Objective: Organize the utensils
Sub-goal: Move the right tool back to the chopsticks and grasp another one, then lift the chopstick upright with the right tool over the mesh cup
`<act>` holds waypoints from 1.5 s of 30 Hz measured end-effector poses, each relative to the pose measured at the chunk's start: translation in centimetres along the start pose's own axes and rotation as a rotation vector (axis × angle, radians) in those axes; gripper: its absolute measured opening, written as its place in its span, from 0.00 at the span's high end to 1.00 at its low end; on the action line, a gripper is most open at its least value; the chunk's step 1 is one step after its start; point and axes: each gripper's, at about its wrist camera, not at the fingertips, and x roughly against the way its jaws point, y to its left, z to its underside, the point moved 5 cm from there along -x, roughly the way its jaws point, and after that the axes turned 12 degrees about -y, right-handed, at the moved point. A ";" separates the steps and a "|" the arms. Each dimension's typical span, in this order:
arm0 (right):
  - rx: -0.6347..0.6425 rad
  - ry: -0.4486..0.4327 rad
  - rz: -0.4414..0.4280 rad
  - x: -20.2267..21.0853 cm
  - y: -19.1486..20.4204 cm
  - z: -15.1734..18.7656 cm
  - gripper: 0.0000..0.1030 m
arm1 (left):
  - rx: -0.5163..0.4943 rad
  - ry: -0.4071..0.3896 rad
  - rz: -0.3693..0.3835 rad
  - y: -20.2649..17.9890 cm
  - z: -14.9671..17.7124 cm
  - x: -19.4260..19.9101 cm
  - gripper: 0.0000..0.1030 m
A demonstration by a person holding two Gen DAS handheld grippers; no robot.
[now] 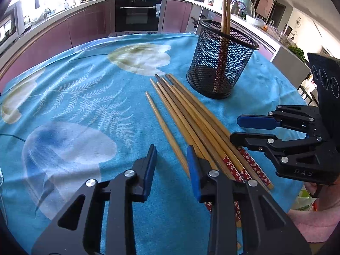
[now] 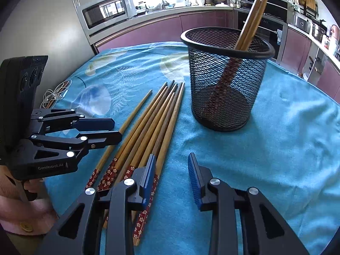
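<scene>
Several wooden chopsticks (image 1: 191,114) (image 2: 157,119) with red flowered handles lie bundled on the blue cloth. One lone chopstick (image 1: 161,123) (image 2: 133,114) lies just left of the bundle. A black mesh cup (image 1: 221,63) (image 2: 225,80) stands upright behind them, holding two chopsticks (image 1: 225,10) (image 2: 252,14). My left gripper (image 1: 171,155) (image 2: 116,130) is open, low over the handle end of the lone chopstick, which runs between its jaws untouched. My right gripper (image 2: 171,159) (image 1: 234,128) is open at the bundle's right side, its left finger over the outermost handles.
A blue floral cloth (image 1: 85,106) covers the round table. A white cable (image 2: 53,95) lies coiled at the table's left edge. A hand in a pink sleeve (image 1: 314,223) holds the right gripper. Kitchen counters, an oven and a microwave (image 2: 106,10) stand behind.
</scene>
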 end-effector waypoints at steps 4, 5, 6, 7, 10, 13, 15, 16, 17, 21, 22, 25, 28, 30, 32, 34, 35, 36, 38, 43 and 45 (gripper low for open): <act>0.022 0.013 0.032 -0.8 0.1 -0.1 0.77 | -0.009 -0.001 -0.007 0.0 -0.1 -0.3 0.73; 0.026 0.010 0.036 -0.9 0.1 -0.1 0.78 | -0.009 0.000 -0.009 0.1 -0.2 -0.3 0.75; 0.032 0.006 0.041 -1.0 0.2 -0.2 0.78 | -0.005 0.000 -0.009 0.2 -0.3 -0.3 0.78; 0.033 0.006 0.043 -1.0 0.2 -0.3 0.79 | 0.000 0.001 -0.012 0.3 -0.3 -0.3 0.79; 0.019 -0.002 0.043 -1.4 0.0 -0.6 0.84 | 0.028 0.001 -0.016 0.9 -0.5 -0.5 0.85; -0.006 -0.004 0.036 -1.8 -0.2 -0.9 0.87 | 0.034 0.000 -0.024 1.0 -0.5 -0.6 0.86; -0.019 -0.002 0.036 -2.1 -0.4 -1.2 0.87 | 0.026 0.000 -0.030 1.0 -0.6 -0.6 0.86; -0.016 -0.003 0.037 -2.2 -0.4 -1.2 0.87 | 0.021 0.000 -0.033 0.9 -0.6 -0.7 0.85; -0.016 -0.005 0.038 -2.3 -0.4 -1.3 0.87 | 0.018 -0.001 -0.036 0.9 -0.6 -0.7 0.86; -0.062 -0.012 0.019 -2.4 -0.8 -1.5 0.94 | 0.027 -0.007 -0.048 0.9 -0.7 -0.8 0.90; -0.079 -0.016 0.016 -2.3 -1.0 -1.4 0.94 | 0.031 -0.011 -0.054 0.9 -0.8 -0.8 0.90; -0.105 -0.033 0.014 -1.8 -1.4 -1.4 0.95 | 0.051 -0.023 -0.059 1.1 -0.8 -0.6 0.92; -0.115 -0.047 -0.002 -1.0 -1.5 -1.5 0.95 | 0.074 -0.036 -0.052 1.5 -0.8 -0.2 0.93; -0.118 -0.054 -0.026 -0.5 -1.3 -1.5 0.95 | 0.083 -0.045 -0.027 1.3 -0.9 0.3 0.93; -0.113 -0.050 -0.050 -0.2 -1.0 -1.4 0.95 | 0.080 -0.051 0.005 0.9 -0.8 0.8 0.93; -0.096 -0.039 -0.065 -0.1 -0.5 -1.2 0.95 | 0.075 -0.046 0.041 0.3 -0.6 1.0 0.93; -0.086 -0.030 -0.069 -0.2 -0.3 -1.1 0.95 | 0.072 -0.040 0.051 0.0 -0.5 1.1 0.93; -0.078 -0.023 -0.070 -0.2 -0.1 -0.9 0.95 | 0.066 -0.033 0.052 -0.2 -0.3 1.0 0.93; -0.067 -0.008 -0.067 -0.5 0.1 -0.7 0.95 | 0.064 -0.019 0.049 -0.3 0.1 0.7 0.92; -0.059 0.010 -0.057 -0.8 -0.1 -0.6 0.94 | 0.059 0.001 0.053 -0.2 0.4 0.2 0.92; -0.063 0.027 -0.064 -1.2 -0.2 -0.5 0.94 | 0.048 0.007 0.057 -0.4 0.4 0.0 0.91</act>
